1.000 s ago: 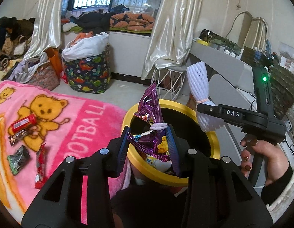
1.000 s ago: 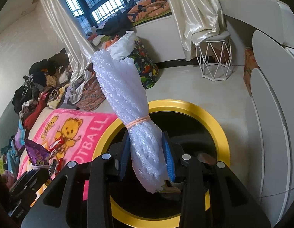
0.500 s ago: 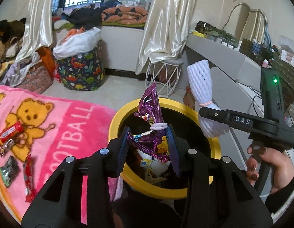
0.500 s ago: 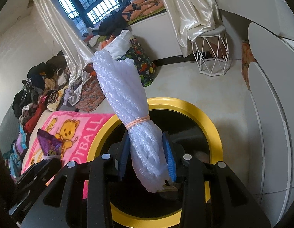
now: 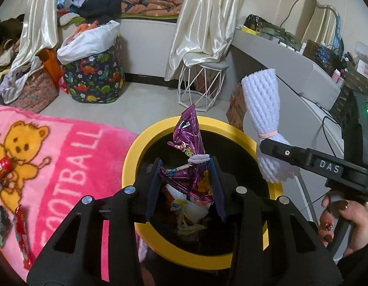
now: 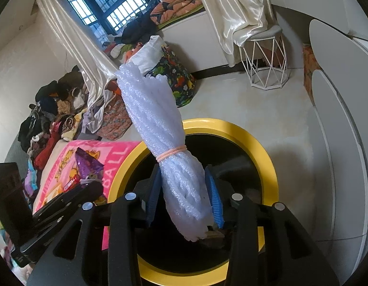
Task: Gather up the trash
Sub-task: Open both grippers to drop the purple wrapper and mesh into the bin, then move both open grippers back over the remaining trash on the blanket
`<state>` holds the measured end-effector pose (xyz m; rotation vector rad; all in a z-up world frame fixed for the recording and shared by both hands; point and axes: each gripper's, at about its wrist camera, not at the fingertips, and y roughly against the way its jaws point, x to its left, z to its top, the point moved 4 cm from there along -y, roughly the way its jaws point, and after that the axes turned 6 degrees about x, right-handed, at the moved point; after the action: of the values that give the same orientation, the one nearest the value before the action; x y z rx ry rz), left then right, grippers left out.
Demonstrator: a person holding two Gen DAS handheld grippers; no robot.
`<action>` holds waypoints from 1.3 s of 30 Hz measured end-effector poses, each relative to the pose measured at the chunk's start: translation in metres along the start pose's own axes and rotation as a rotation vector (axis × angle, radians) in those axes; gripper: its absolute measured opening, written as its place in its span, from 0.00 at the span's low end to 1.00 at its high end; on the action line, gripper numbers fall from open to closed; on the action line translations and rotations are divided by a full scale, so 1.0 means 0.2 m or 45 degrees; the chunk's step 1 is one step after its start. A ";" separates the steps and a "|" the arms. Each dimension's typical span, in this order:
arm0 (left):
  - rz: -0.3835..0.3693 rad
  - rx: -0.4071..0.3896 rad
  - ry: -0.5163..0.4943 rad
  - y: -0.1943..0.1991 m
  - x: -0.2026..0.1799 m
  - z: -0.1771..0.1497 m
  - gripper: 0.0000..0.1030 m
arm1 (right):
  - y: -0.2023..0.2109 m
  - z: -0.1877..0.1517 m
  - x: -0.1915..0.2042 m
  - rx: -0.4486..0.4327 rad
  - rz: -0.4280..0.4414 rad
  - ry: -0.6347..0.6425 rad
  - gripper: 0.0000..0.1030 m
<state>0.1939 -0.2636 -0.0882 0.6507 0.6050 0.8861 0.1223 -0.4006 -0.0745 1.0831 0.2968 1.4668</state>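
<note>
**Both grippers loaded above the bin**

Pink blanket (image 5: 65,157) covers the surface at left, with several small wrappers (image 5: 21,233) lying near its edge, their type unclear at this distance. Beside it stands the yellow-rimmed bin (image 5: 136,152), already holding litter. Left gripper (image 5: 187,186) is clamped on a purple snack bag (image 5: 190,143) over the bin opening. Right gripper (image 6: 184,197) is clamped on a banded white foam netting roll (image 6: 157,119), also over the bin.
</note>
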 end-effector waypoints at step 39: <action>0.151 -0.112 0.081 0.23 0.16 -0.05 0.90 | 0.13 0.06 0.16 -0.189 -0.149 0.140 0.87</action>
<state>0.1797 -0.2133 -0.0683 0.5851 0.5856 1.0415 0.1203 -0.3836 -0.0358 0.8542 0.3180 1.4223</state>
